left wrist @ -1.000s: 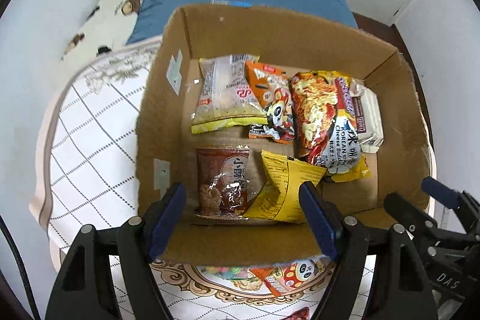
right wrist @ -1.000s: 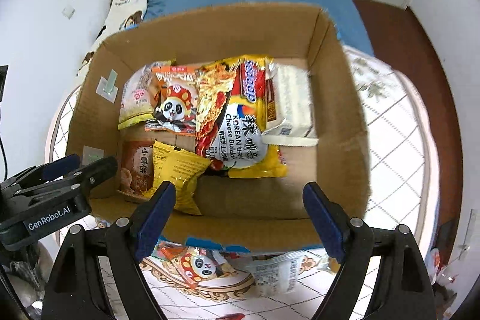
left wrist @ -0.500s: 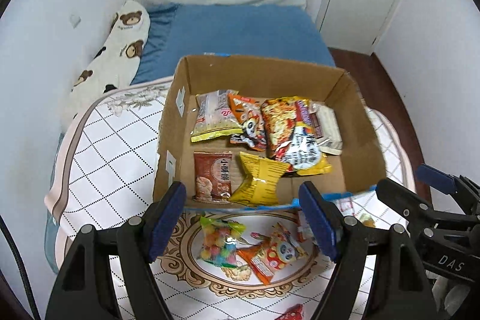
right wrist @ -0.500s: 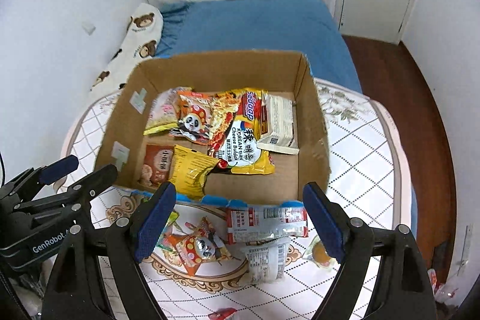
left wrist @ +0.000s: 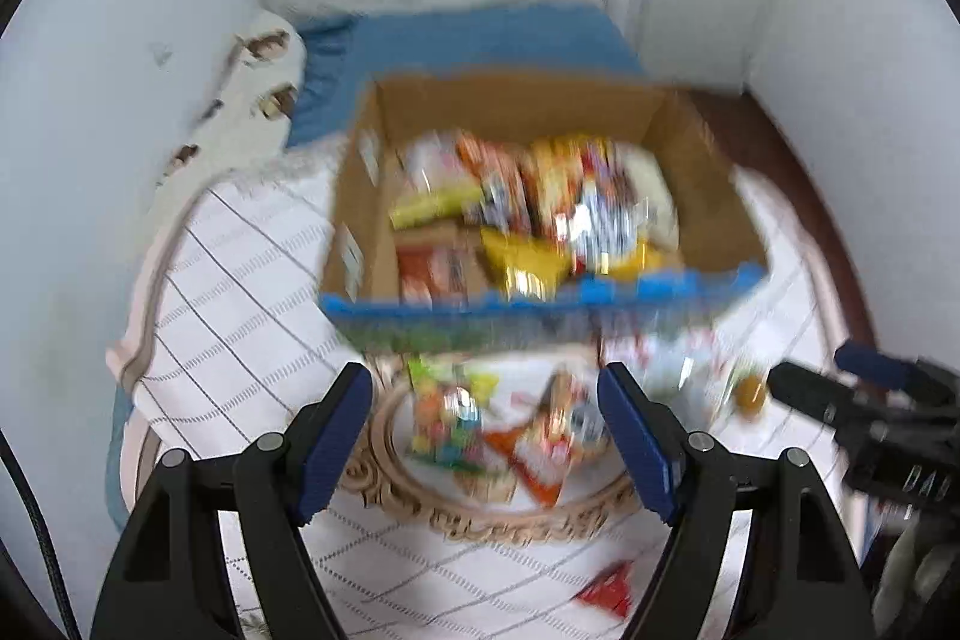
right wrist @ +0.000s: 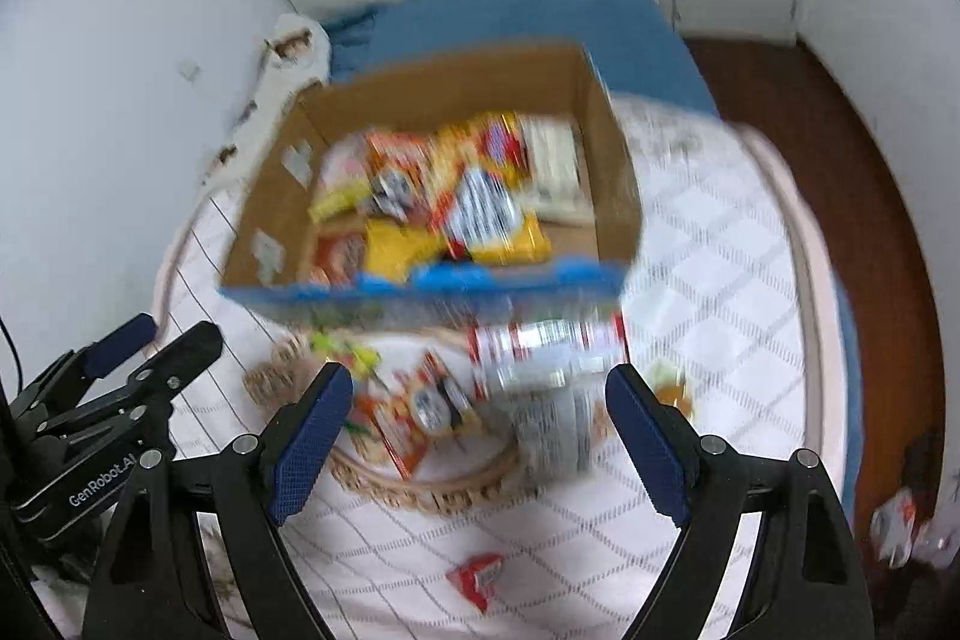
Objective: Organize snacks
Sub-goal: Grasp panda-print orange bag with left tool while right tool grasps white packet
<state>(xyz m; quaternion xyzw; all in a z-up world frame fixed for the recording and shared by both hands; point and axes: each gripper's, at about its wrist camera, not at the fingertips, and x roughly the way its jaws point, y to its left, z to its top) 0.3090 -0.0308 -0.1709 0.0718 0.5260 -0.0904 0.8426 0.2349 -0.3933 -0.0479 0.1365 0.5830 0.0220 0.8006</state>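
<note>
From the left wrist, we are viewing a quilted table (left wrist: pixel 240 280) carrying a cardboard box (left wrist: pixel 708 196) holding blurred snack packets (left wrist: pixel 540 214). The left gripper (left wrist: pixel 485 430) is standing open, gripping nothing, over loose packets (left wrist: pixel 450 418).

From the right wrist, the right gripper (right wrist: pixel 478 430) is likewise standing open and empty.

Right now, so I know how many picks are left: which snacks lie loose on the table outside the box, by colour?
Multicoloured candy bag: 1
Orange panda packet: 1
Red-and-white clear packs: 2 (blurred, seemingly two overlapping)
Small red packet: 1
Small orange round piece: 1
Total: 6
</note>
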